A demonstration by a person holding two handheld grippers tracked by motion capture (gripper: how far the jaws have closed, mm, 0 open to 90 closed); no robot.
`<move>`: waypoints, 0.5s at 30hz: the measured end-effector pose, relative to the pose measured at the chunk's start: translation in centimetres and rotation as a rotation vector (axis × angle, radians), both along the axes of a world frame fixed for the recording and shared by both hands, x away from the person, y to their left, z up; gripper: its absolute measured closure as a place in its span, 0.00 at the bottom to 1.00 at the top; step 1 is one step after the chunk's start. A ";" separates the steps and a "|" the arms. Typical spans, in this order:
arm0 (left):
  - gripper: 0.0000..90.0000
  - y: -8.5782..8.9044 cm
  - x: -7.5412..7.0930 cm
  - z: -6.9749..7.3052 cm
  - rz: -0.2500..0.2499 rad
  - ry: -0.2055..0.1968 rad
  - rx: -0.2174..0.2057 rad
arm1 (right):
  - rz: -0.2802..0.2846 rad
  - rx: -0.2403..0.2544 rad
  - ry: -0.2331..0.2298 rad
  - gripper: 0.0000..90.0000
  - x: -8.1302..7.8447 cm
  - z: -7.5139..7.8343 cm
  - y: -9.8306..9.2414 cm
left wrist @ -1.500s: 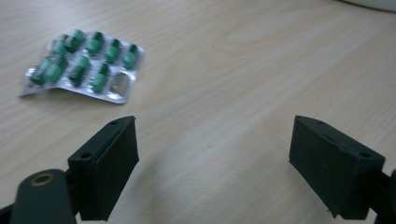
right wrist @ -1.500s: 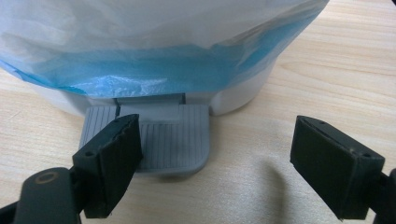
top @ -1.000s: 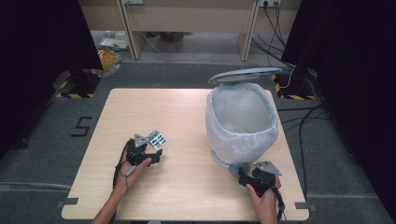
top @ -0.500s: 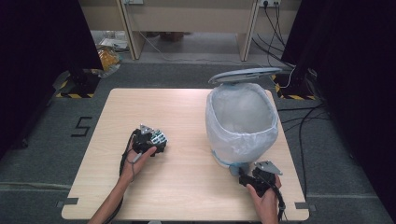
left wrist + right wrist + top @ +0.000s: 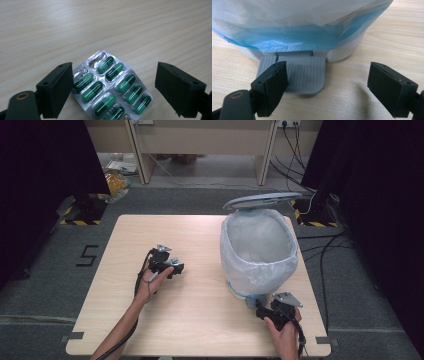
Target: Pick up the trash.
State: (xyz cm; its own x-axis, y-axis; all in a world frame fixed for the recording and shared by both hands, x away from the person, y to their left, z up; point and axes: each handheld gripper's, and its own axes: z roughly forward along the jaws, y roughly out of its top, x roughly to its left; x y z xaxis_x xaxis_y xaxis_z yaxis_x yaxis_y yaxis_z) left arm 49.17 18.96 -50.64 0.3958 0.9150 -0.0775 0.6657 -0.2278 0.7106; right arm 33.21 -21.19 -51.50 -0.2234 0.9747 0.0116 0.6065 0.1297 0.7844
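Pale wood grain runs across the table point(image 5: 200, 320), which stands on grey carpet between dark curtains, with cables trailing past its far right corner. We see the left gripper point(image 5: 113, 87) poised over a blister pack point(image 5: 112, 87) of green capsules lying flat on the tabletop, left of centre; its jaws stand spread, one on each side of the foil, the left jaw at the pack's edge, the right jaw clear of it. From the high view, we find the left hand point(image 5: 155, 280) holding that gripper point(image 5: 172, 267) over the same spot. Toward the right side stands a pedal bin point(image 5: 260, 265), lined with a white bag point(image 5: 294, 15) over a blue one, its lid point(image 5: 262, 200) raised. We see the right gripper point(image 5: 327, 87) held low at the bin's base, jaws spread, gripping nothing; the grey ribbed pedal point(image 5: 302, 75) lies before them, nearer the left jaw.
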 end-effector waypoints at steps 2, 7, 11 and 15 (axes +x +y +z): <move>0.17 -0.3 0.2 -0.2 0.004 0.000 0.023 | 0.003 0.001 0.001 0.19 0.0 0.0 0.0; 0.16 -1.0 0.4 -0.4 -0.024 -0.021 -0.017 | 0.003 0.001 0.002 0.19 0.0 0.0 0.0; 0.17 -1.4 0.3 -0.6 -0.039 -0.047 0.043 | 0.004 0.001 0.002 0.19 0.0 0.0 0.0; 0.17 -1.6 0.3 -0.6 -0.020 -0.070 0.096 | 0.004 0.002 0.002 0.19 0.0 0.0 0.0</move>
State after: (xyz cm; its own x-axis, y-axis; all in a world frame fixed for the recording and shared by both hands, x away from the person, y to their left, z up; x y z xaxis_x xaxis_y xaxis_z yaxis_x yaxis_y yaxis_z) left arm 49.43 17.35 -51.22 0.4155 0.9088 0.0389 0.6096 -0.3099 0.7296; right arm 33.22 -21.22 -51.50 -0.2272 0.9737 0.0138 0.6076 0.1307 0.7834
